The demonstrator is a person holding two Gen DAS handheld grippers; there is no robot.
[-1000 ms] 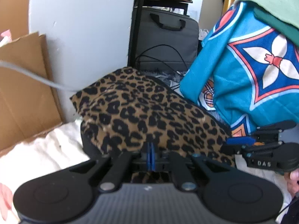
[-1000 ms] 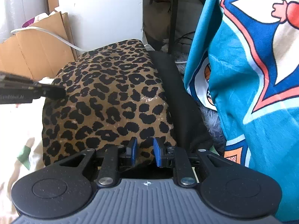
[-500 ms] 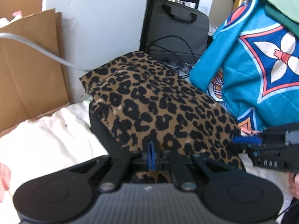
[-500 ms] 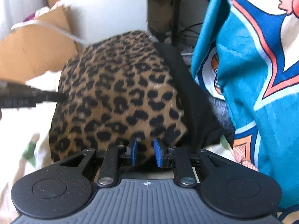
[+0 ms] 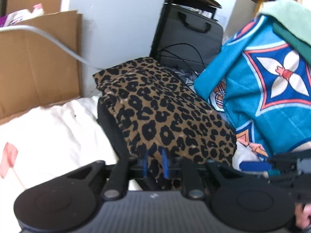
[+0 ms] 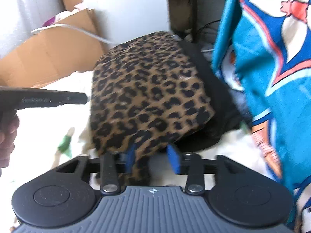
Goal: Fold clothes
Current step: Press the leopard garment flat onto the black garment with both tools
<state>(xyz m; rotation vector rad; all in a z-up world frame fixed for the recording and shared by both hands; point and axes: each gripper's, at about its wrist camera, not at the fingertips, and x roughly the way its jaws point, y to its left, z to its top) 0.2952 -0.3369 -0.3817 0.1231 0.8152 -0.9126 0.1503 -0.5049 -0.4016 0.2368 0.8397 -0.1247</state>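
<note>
Straight ahead of both claws, on the white bedding (image 5: 48,128), lies one leopard-print garment (image 5: 165,112), already doubled into a thick pad, with a black layer (image 6: 211,89) showing under its edges; whether that is lining or a second piece cannot be told. Its near hem reaches back between the fingers of both claws.

To the right of the right claw hangs one big turquoise patterned cloth (image 6: 272,58), with green fabric (image 5: 287,19) draped over its top. To the left of the left claw stands brown cardboard (image 5: 38,68), crossed by one white cable (image 5: 58,42). Further ahead, past the garment, sits one dark case (image 5: 190,36) under a shelf.

The left gripper (image 5: 154,164) has its blue pads slightly apart, the leopard hem lying loose between them, not pinched. The right gripper (image 6: 153,161) stands wider apart, with a fold of the same hem in the gap, likewise unclamped. That makes two claws, both released.

The garment looks light, soft and limp, likely to sag and slide off its own fold if lifted from one point. The best hold is probably the two near corners of the hem, one per claw, pinching all layers together.
</note>
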